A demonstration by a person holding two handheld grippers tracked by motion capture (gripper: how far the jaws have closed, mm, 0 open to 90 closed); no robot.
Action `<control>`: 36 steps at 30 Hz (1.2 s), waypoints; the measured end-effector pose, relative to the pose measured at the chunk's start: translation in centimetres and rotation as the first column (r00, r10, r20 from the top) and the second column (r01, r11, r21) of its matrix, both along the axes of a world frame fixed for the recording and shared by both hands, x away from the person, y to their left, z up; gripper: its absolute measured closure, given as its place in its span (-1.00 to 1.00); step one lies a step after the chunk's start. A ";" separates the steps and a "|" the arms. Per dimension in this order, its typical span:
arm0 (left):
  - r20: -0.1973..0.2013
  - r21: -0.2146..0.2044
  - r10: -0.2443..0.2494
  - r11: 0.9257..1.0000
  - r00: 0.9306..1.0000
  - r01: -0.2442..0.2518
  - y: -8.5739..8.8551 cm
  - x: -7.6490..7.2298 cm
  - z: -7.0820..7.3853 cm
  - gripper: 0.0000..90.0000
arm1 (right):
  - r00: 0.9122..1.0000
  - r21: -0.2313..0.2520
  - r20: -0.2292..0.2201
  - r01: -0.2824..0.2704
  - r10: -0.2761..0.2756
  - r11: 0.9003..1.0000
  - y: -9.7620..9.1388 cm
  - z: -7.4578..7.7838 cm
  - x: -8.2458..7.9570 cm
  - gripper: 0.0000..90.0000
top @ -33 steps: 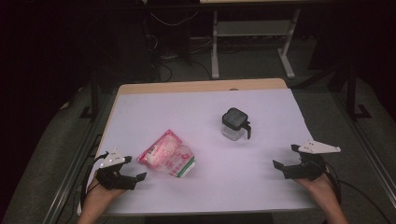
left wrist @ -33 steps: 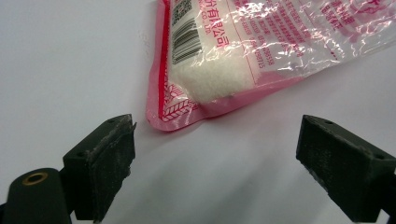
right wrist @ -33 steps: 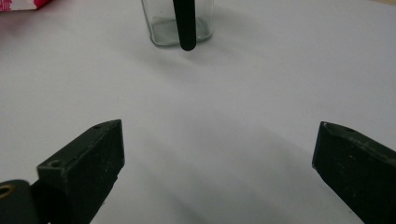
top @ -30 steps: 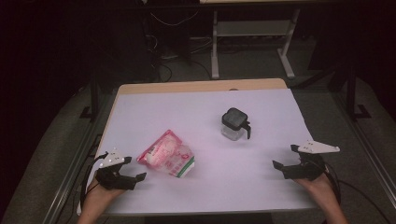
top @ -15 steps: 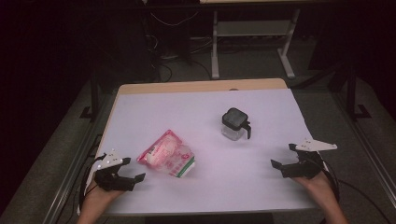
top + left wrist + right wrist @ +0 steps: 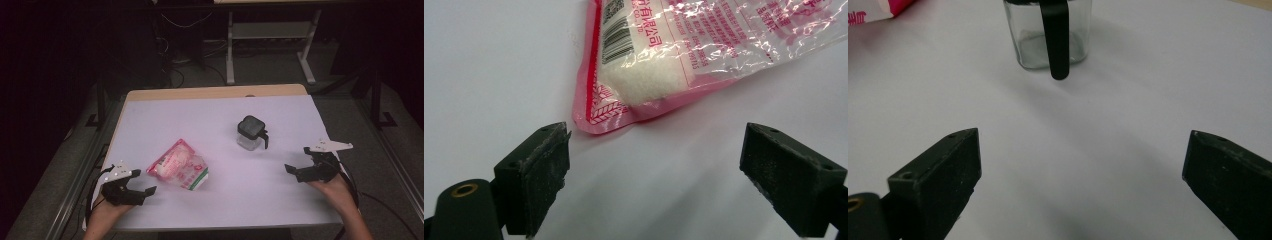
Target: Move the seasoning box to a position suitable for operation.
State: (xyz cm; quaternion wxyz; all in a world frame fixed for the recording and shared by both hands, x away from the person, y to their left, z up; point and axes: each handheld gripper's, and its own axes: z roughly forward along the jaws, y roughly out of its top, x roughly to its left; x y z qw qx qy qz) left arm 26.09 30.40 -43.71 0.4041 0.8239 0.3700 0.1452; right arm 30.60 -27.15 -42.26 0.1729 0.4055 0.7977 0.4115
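A pink and clear plastic bag (image 6: 178, 164) of white grains lies flat left of the table's middle; its corner (image 6: 634, 80) lies just ahead of my left gripper's jaws. My left gripper (image 6: 145, 190) rests open near the front left edge, a short way from the bag, with nothing between its jaws (image 6: 654, 175). A small glass jar (image 6: 250, 133) with a black lid and a black handle stands right of centre. My right gripper (image 6: 289, 170) is open at the front right, pointed at the jar (image 6: 1048, 32) but well short of it.
The white table (image 6: 210, 120) has a wooden strip along its far edge. Beyond it on the dark floor stand a metal frame (image 6: 272, 37) and cables. A person's hands hold both grippers from the near edge.
Almost nothing: the right gripper has edged slightly to the left, toward the jar. The bag, the jar and the left gripper stay put.
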 end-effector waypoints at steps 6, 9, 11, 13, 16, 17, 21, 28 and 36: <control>-0.002 0.004 -0.005 1.000 1.000 0.005 0.1 0.0 0.0 -0.74 | 1.000 -0.030 -0.012 -0.027 0.027 0.999 1.3 0.8 1.2 -0.96; -0.003 0.004 -0.004 1.000 1.000 0.004 0.2 -0.1 0.0 -0.74 | 0.999 -0.040 -0.031 -0.035 0.033 0.999 1.8 1.2 2.2 -0.96; -0.006 -0.010 0.003 1.000 1.000 -0.003 0.2 -0.1 0.0 -0.74 | 0.999 -0.043 -0.034 -0.040 0.039 0.998 2.0 1.6 2.6 -0.96; 0.000 -0.004 -0.002 1.000 1.000 0.002 0.2 0.0 0.0 -0.74 | 0.998 -0.055 -0.033 -0.048 0.046 0.997 2.3 2.1 2.9 -0.96; -0.003 0.004 -0.004 1.000 1.000 0.004 0.3 0.0 -0.1 -0.74 | 0.997 -0.069 -0.034 -0.065 0.063 0.995 2.9 2.9 3.5 -0.96; -0.004 0.002 -0.004 1.000 1.000 0.004 0.3 0.0 -0.1 -0.74 | 0.997 -0.074 -0.029 -0.069 0.067 0.995 3.1 3.1 3.7 -0.95; -0.004 -0.004 -0.001 1.000 1.000 0.001 0.2 -0.1 0.0 -0.74 | 0.995 -0.085 -0.047 -0.090 0.086 0.992 3.9 3.7 4.6 -0.90; -0.001 -0.005 -0.007 1.000 1.000 0.007 0.3 0.0 -0.1 -0.74 | 0.989 -0.084 -0.107 -0.110 0.101 0.990 5.0 4.4 6.2 -0.87; -0.005 -0.016 -0.004 1.000 1.000 0.004 0.4 -0.1 0.0 -0.74 | 0.990 -0.143 -0.088 -0.126 0.115 0.982 6.1 6.9 7.7 -0.87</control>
